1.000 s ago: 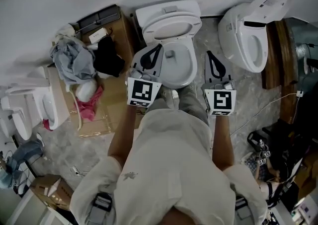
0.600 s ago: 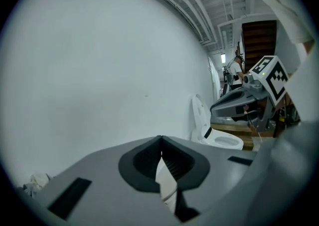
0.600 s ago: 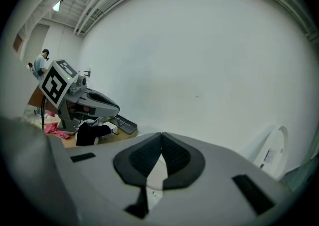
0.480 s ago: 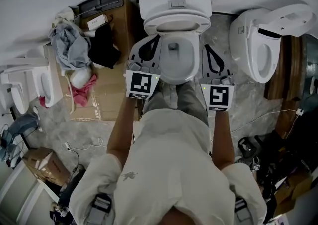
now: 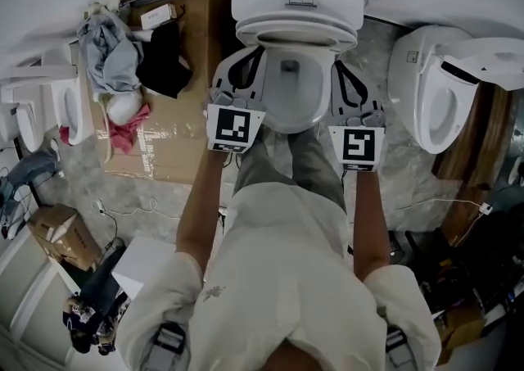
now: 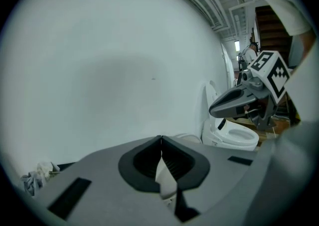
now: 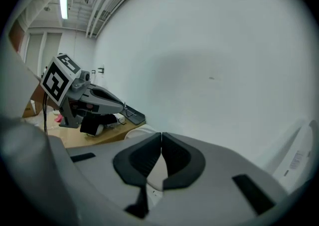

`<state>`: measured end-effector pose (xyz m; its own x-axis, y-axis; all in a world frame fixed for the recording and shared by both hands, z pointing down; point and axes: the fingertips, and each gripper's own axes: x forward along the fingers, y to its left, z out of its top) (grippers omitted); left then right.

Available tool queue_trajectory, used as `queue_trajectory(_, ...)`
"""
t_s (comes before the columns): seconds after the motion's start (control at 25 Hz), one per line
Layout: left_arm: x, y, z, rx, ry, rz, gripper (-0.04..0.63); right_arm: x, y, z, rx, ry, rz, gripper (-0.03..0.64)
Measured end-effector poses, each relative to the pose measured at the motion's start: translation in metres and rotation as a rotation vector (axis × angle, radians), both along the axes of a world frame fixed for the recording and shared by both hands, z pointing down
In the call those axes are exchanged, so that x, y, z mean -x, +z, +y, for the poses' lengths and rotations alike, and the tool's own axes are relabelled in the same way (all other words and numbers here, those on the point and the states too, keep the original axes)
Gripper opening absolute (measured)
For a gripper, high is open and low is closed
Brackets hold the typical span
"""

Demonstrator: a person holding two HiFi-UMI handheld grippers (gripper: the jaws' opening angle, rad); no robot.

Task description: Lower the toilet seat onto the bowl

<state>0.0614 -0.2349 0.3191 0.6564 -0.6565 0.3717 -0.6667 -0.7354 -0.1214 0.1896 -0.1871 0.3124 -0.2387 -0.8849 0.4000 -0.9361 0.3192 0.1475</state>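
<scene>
seat look: white oval toilet seat (image 5: 296, 34), raised, leaning back against tank (image 5: 297, 1); bowl (image 5: 288, 103) open below it
seat place: just ahead of both sets of fingertips, between them; can't tell if touching
left gripper (image 6: 160, 139): jaws pressed together, nothing in them; bowl to its right
right gripper (image 7: 161, 135): jaws together, empty; bowl to its left
surface: grey marbled floor (image 5: 393, 173) beneath fingers; cardboard (image 5: 176, 128) with clothes (image 5: 110, 58) left of left fingers
room: white wall (image 6: 99, 70) ahead of fingers; second toilet (image 5: 430, 91) right of right fingers
</scene>
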Motion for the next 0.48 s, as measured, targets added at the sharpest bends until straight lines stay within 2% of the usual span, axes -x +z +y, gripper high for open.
queue_trajectory(0.48,-0.013,0.039,-0.023,0.021,-0.085,-0.056,0.018,-0.014,0.046,-0.037,0.051,-0.098,0.034,0.038)
